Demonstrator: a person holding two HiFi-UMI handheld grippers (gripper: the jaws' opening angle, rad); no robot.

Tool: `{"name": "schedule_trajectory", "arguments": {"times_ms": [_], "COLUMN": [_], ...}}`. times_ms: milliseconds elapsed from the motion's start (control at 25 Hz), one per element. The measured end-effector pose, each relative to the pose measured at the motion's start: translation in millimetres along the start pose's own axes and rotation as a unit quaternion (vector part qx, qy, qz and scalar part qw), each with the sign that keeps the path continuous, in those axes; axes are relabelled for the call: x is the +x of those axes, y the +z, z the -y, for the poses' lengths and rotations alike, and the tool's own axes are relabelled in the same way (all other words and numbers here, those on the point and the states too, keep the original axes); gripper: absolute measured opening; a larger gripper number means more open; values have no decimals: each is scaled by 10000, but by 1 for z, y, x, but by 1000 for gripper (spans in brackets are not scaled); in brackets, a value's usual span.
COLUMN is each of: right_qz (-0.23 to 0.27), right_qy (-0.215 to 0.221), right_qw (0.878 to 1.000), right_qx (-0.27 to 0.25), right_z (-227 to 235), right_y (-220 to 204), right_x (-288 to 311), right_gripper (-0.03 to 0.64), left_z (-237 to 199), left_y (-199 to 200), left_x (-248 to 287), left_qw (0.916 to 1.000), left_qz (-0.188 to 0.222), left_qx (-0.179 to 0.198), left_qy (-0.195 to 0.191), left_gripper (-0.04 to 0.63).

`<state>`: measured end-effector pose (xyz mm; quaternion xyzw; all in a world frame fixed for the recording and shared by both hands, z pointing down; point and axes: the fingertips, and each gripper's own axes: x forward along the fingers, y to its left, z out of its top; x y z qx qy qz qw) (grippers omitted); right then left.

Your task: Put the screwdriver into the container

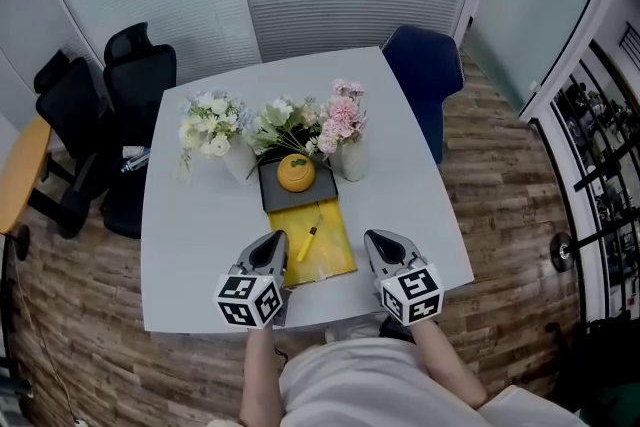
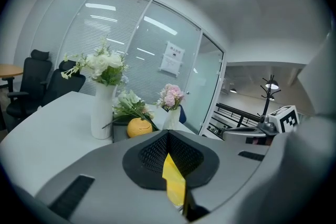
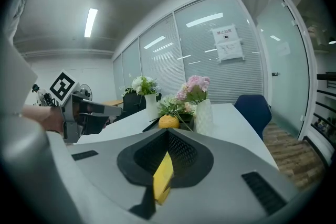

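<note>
Here, on the white worktop (image 1: 190, 255), places are given relative to the yellow tray (image 1: 335, 260). At its near left corner hovers the left hand-held gripper (image 1: 277, 237), jaws together; a yellow sliver shows in their seam. The screwdriver (image 1: 309, 243) lies on the tray, left of its middle, handle toward the person. Touching the tray's far edge is a dark box (image 1: 275, 192) bearing an orange round object (image 1: 295, 172). Off the tray's near right corner sits the right hand-held gripper (image 1: 372, 237), jaws likewise closed.

The screwdriver (image 1: 307, 243) is too small to tell its tip — the yellow sheet (image 1: 325, 260) has near corners hidden.
</note>
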<state>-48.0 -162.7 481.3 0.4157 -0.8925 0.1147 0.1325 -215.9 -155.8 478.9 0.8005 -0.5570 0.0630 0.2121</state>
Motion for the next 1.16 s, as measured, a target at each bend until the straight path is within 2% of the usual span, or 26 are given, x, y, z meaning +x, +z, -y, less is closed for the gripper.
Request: {"name": "schedule_trajectory", "arguments": {"times_ms": [1160], "right_qz": [-54], "right_qy": [-37], "right_qw": [10000], "right_qx": [-33], "right_z": [0], "right_y": [-4], "right_x": [0], "right_gripper": [14], "left_z": [-8], "left_y": [-4], "left_x": [-5], "left_qw": [9999], "left_qz": [12], "left_qx": [-120], "left_qy": [47], "left_gripper": [6]}}
